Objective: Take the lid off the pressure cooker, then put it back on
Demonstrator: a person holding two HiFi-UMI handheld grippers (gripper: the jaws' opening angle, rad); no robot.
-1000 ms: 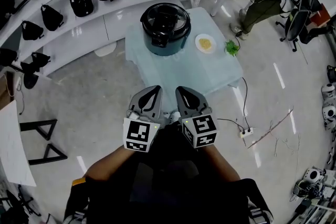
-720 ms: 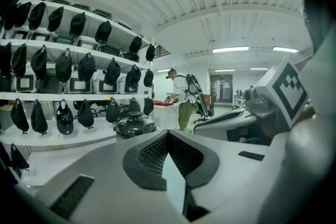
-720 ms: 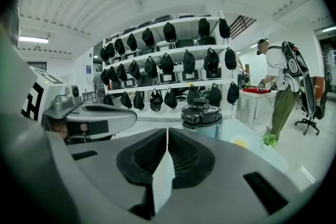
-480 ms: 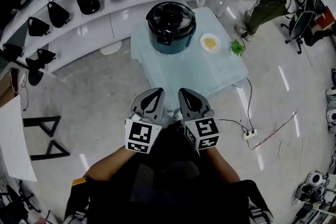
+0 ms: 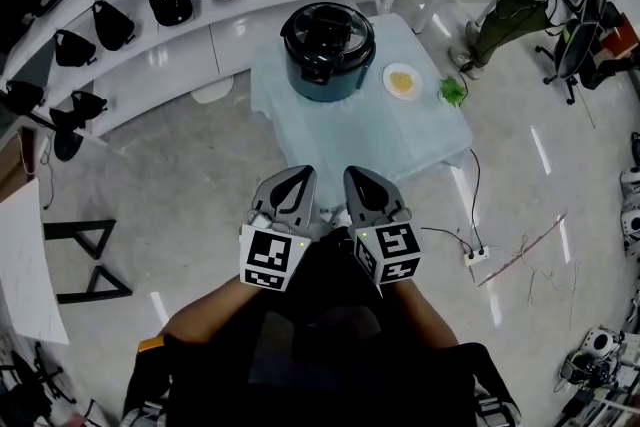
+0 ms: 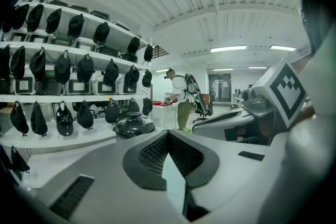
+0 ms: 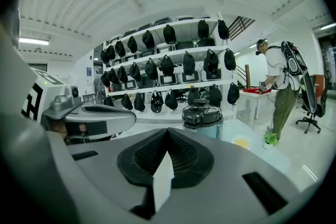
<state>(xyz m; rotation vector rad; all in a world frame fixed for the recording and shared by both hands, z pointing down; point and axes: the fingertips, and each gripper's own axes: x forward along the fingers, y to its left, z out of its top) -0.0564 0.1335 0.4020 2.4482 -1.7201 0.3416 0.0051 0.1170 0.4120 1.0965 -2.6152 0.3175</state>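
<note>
Pressure cooker [image 5: 328,55], lid [image 5: 327,27] on, yellow food [image 5: 402,81] on plate [image 5: 389,73] beside, left gripper [image 5: 299,173] and right gripper [image 5: 353,173] closed, empty

Plate [image 5: 389,82] contents indistinct, perhaps food

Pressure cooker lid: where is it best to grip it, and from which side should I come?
Probably the raised black handle across the middle of the lid, which stands above the domed top. Come from above, at the table near side; shelves stand behind the cooker.
</note>
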